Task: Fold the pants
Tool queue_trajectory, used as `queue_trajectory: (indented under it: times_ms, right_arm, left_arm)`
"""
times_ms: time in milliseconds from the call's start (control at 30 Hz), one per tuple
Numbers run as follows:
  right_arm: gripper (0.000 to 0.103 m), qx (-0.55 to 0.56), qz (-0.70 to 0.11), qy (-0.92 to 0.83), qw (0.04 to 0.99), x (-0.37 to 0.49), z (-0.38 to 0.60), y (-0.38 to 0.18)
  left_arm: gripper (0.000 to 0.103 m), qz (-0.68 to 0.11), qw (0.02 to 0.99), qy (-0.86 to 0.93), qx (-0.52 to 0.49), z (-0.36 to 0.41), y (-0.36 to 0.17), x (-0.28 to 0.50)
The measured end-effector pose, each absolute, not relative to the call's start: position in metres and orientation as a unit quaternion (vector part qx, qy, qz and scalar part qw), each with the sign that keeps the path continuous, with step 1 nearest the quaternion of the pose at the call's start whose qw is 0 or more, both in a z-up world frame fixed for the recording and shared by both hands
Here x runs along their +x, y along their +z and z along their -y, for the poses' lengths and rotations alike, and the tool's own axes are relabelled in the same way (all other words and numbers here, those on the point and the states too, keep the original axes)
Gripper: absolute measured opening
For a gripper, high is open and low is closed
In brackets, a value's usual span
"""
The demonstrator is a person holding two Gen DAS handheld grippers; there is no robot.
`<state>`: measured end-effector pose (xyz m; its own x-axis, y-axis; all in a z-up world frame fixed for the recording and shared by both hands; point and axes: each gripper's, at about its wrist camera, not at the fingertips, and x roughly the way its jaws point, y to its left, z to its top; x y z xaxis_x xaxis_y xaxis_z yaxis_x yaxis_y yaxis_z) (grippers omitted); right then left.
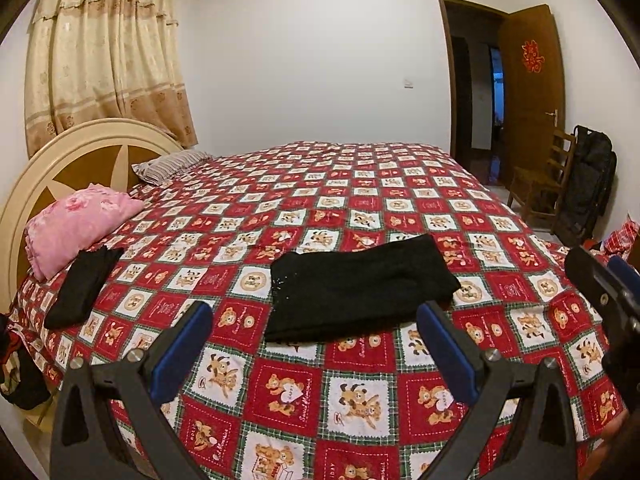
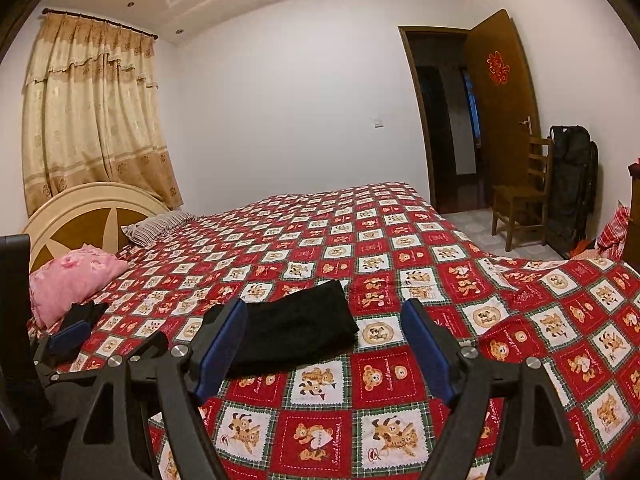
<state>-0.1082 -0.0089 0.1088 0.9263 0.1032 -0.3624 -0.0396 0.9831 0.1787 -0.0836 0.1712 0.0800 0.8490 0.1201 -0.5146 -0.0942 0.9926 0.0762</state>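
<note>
Folded black pants [image 1: 360, 288] lie as a flat rectangle on the red teddy-bear bedspread [image 1: 360, 208], just beyond both grippers. My left gripper [image 1: 314, 310] hovers above the near edge of the bed, jaws wide open, nothing between the blue pads. In the right wrist view the same pants [image 2: 296, 328] lie ahead and slightly left of my right gripper [image 2: 326, 308], which is also open and empty. The right gripper [image 1: 612, 280] shows at the right edge of the left wrist view. The left gripper [image 2: 60, 332] shows at the left edge of the right wrist view.
A second black garment [image 1: 84, 288] lies beside a pink pillow [image 1: 76, 228] at the headboard [image 1: 80, 140]. A striped pillow [image 1: 172, 164] sits farther back. A wooden chair [image 1: 540, 188], a black bag [image 1: 588, 184] and an open door [image 1: 532, 92] stand past the bed's far right corner.
</note>
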Motion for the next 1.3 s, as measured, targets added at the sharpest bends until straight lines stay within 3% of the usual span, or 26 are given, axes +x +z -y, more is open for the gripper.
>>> queue_trajectory:
  times_ms: [1300]
  right_arm:
    - [0.080,0.098,-0.195,0.024,0.976,-0.1058,0.0171,0.1015]
  left_arm:
    - [0.103,-0.286,0.955,0.072,0.034,-0.1713,0.0705,-0.0763]
